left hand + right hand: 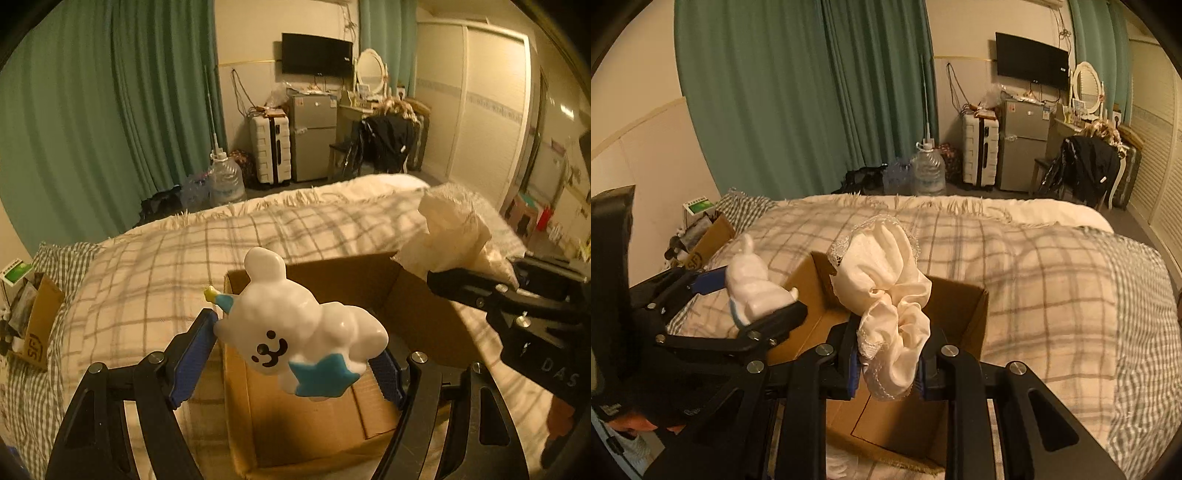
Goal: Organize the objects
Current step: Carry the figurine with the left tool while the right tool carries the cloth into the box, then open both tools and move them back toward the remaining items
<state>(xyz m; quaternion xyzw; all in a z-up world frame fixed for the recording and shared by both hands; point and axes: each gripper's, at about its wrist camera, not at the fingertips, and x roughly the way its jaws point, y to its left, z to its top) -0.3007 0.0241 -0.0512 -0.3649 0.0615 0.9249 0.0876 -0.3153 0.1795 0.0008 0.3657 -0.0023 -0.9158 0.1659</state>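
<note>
Bed [155, 266] holds box [332, 417] | left jaws clamp figurine [295, 325] | right jaws clamp cloth [890, 295]

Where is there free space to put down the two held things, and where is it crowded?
The cardboard box floor looks bare between its walls. The plaid blanket right of the box is also free, up to the gingham edge. It is crowded above the box, where the left gripper holds the white figurine and the right gripper the cream cloth.
</note>
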